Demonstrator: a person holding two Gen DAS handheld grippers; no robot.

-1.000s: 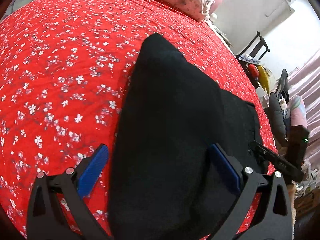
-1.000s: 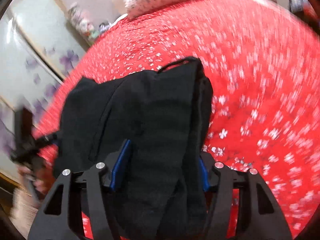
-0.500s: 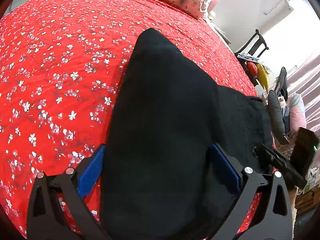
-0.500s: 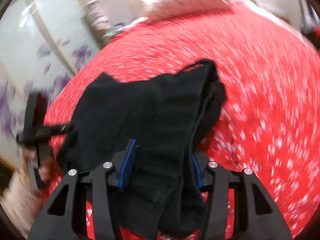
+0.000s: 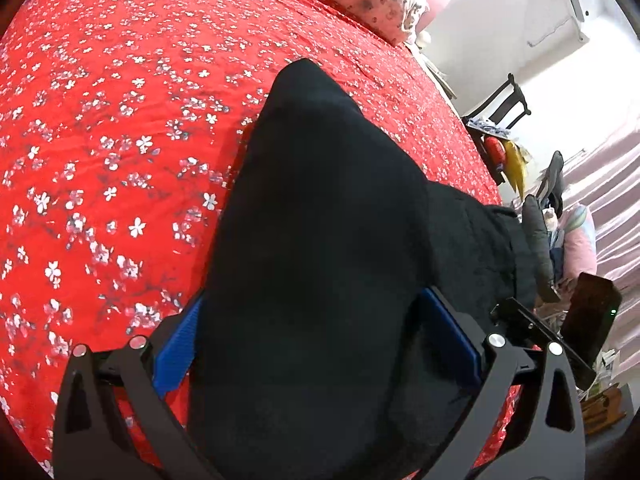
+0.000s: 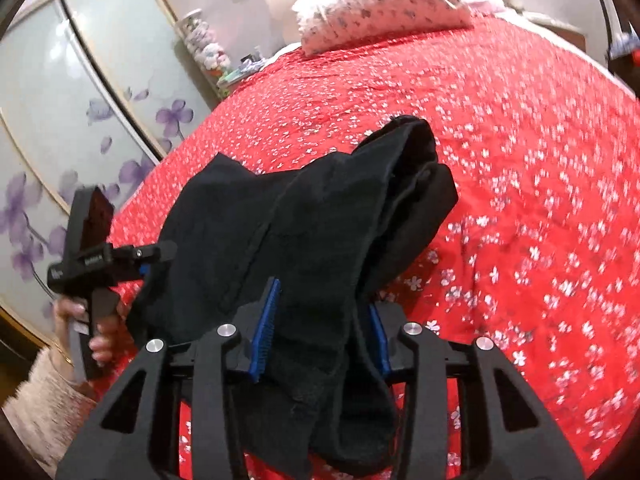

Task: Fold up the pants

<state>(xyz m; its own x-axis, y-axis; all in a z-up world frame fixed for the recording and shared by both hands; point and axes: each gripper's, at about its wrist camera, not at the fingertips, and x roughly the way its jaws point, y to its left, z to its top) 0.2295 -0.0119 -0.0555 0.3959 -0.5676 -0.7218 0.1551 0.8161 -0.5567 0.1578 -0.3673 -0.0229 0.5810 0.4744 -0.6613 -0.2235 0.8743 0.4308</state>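
Observation:
Black pants (image 5: 320, 240) lie bunched on a red flowered bedspread (image 5: 120, 120). My left gripper (image 5: 316, 344) has its blue pads on either side of a thick fold of the pants and is shut on it. My right gripper (image 6: 324, 332) is shut on the other end of the pants (image 6: 320, 220), which drape over and hang below its jaws. The left gripper also shows in the right wrist view (image 6: 152, 256), at the pants' left edge, held by a hand.
A floral pillow (image 6: 380, 4) lies at the head of the bed. Sliding wardrobe doors (image 6: 60, 120) stand on the left. A black chair (image 5: 500, 108) with clutter stands past the bed's right edge.
Both grippers have drawn closer to the pants and lifted them slightly; the right gripper swung so that the left gripper and hand show more fully. Both grips stayed closed.

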